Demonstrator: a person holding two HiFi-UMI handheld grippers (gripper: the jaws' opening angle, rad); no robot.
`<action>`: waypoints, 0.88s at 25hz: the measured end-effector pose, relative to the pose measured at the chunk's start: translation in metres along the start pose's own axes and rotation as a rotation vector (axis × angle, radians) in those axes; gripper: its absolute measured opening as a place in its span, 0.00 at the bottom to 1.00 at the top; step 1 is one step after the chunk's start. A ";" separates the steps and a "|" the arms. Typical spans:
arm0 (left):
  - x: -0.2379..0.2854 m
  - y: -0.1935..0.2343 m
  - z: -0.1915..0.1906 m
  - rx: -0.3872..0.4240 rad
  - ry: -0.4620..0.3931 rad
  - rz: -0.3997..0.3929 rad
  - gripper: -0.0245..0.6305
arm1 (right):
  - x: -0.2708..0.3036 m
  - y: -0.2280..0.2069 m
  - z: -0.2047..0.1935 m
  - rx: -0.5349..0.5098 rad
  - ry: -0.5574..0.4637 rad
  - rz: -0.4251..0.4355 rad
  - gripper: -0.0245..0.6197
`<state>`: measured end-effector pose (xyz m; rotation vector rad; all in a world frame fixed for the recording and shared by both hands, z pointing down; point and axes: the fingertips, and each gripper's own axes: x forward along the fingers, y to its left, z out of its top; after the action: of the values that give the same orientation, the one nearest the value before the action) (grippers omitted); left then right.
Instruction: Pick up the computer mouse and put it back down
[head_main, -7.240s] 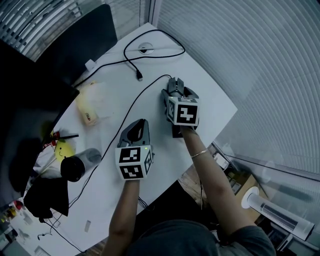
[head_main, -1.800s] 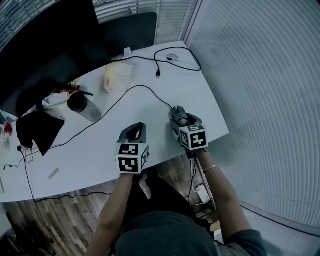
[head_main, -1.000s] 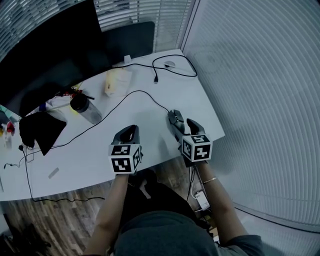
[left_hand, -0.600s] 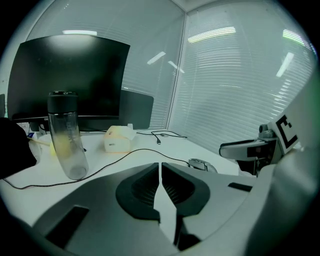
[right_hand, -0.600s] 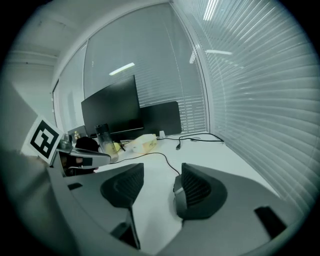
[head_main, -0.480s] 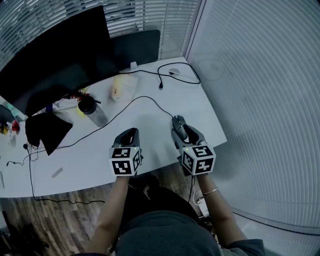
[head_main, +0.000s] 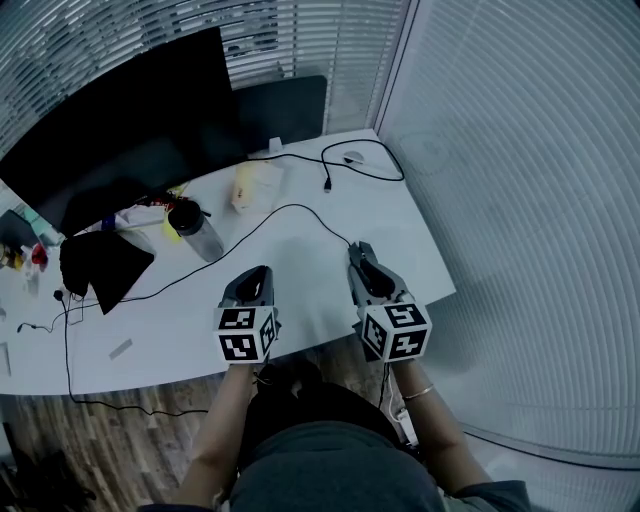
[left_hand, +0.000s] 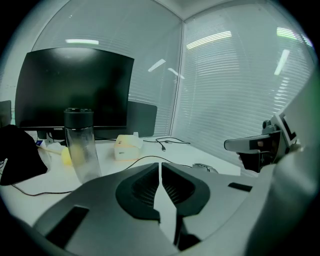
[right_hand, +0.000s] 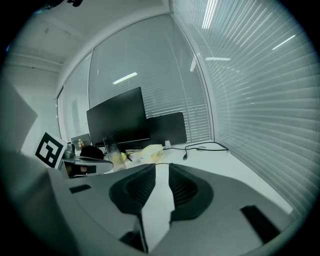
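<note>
The grey computer mouse (left_hand: 205, 167) lies on the white table (head_main: 300, 250), with its black cable (head_main: 290, 208) running off to the left. In the head view it is hidden under the tips of my right gripper (head_main: 358, 248). That gripper hangs above the mouse and apart from it. Its jaws (right_hand: 161, 167) are closing with a narrow gap, and only bare table shows between them. My left gripper (head_main: 262, 270) hovers over the table's near edge, left of the mouse. Its jaws (left_hand: 160, 165) stand shut to a thin slit and hold nothing.
A dark monitor (head_main: 120, 130) stands at the back. A clear bottle with a black cap (head_main: 195, 230), a yellowish pack (head_main: 250, 185) and a black cloth (head_main: 100, 265) lie left of centre. A second cable with a plug (head_main: 330, 175) loops at the far right corner.
My right gripper has lifted off the mouse and its jaws have narrowed. My left gripper has risen a little. The mouse stays on the table.
</note>
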<state>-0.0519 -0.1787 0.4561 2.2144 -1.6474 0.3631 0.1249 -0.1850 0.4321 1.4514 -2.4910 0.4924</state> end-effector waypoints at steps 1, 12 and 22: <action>-0.002 0.002 0.000 0.001 -0.003 0.005 0.09 | 0.000 0.001 0.000 0.000 -0.001 0.001 0.16; -0.020 0.013 0.002 0.006 -0.033 0.045 0.09 | -0.005 0.015 0.004 0.005 -0.021 0.011 0.05; -0.028 0.003 0.000 -0.002 -0.042 0.046 0.09 | -0.013 0.021 0.000 0.017 -0.012 0.034 0.04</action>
<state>-0.0628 -0.1550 0.4445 2.1996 -1.7218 0.3288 0.1132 -0.1648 0.4239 1.4246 -2.5305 0.5133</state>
